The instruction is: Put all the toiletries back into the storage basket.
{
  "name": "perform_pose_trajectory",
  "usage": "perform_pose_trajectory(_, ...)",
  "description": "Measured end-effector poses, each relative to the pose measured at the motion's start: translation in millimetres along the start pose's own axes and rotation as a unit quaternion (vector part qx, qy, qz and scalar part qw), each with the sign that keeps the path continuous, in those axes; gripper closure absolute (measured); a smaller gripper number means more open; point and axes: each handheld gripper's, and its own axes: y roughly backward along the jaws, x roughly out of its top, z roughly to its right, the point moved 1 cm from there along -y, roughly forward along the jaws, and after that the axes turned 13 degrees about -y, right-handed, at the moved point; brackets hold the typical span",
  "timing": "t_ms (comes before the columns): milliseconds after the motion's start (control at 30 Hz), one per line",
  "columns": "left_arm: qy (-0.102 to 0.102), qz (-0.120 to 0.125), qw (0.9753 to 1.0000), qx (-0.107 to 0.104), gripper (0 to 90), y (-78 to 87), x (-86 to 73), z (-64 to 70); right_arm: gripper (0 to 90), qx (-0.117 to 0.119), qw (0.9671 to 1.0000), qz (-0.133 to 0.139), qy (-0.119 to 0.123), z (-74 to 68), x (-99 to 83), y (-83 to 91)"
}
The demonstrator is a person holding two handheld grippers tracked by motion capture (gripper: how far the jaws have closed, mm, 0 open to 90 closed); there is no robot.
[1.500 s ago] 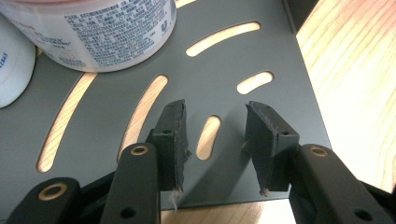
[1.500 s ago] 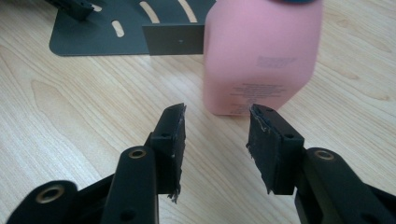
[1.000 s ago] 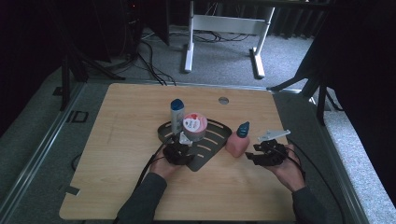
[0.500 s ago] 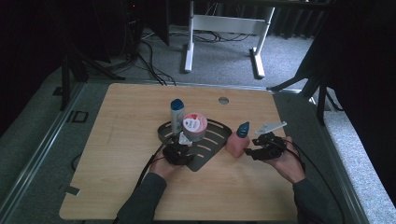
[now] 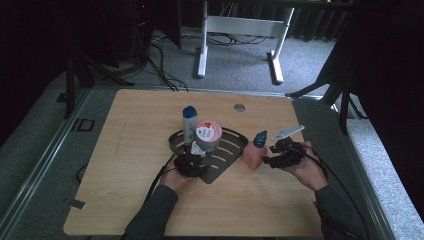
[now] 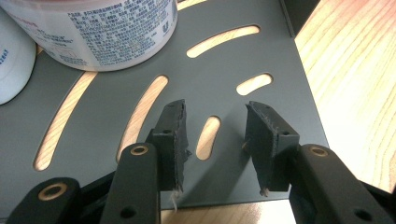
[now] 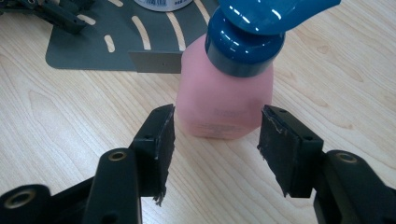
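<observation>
A pink bottle (image 5: pixel 252 153) (image 7: pixel 224 93) with a blue pump cap stands upright on the wooden table, just right of a dark grey slotted tray (image 5: pixel 231 152) (image 6: pixel 261 51). My right gripper (image 5: pixel 274 159) (image 7: pixel 217 140) is open, its jaws level with the bottle's base on either side and just short of it. On the tray stand a white tub (image 5: pixel 208 136) (image 6: pixel 98 28) with a pink lid and a tall white bottle (image 5: pixel 189 125) (image 6: pixel 11 60) with a blue cap. My left gripper (image 5: pixel 192 165) (image 6: pixel 215 135) hovers open over the tray's front corner with nothing between its jaws.
The wooden table (image 5: pixel 125 150) has a round cable hole (image 5: pixel 239 107) near its far edge. Cables trail from both grippers toward the person. A white desk frame (image 5: pixel 240 35) stands on the grey carpet beyond the table.
My right gripper has moved left, closer to the pink bottle. The left gripper stays in place over the tray.
</observation>
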Motion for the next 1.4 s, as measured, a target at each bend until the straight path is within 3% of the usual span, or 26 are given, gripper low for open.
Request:
perform_pose_trajectory(267, -0.001, 0.0, 1.0, 0.001, 58.6, -0.1, 0.0, 0.5, 45.3, -0.011, 0.9998, -0.004, 0.016, -1.2, 7.0, 1.7)
perform_pose_trajectory(767, -0.001, -0.001, 1.0, 0.0, 58.5, 0.0, 0.2, 0.2, 43.2, 0.008, 0.9996, -0.013, 0.026, 3.1, 19.9, 3.7)
perform_pose_trajectory(1400, 0.0, 0.002, 1.0, -0.001, 58.6, 0.1, -0.4, -0.2, 41.4, 0.011, 0.9992, -0.018, 0.035, 2.4, 29.1, -4.5)
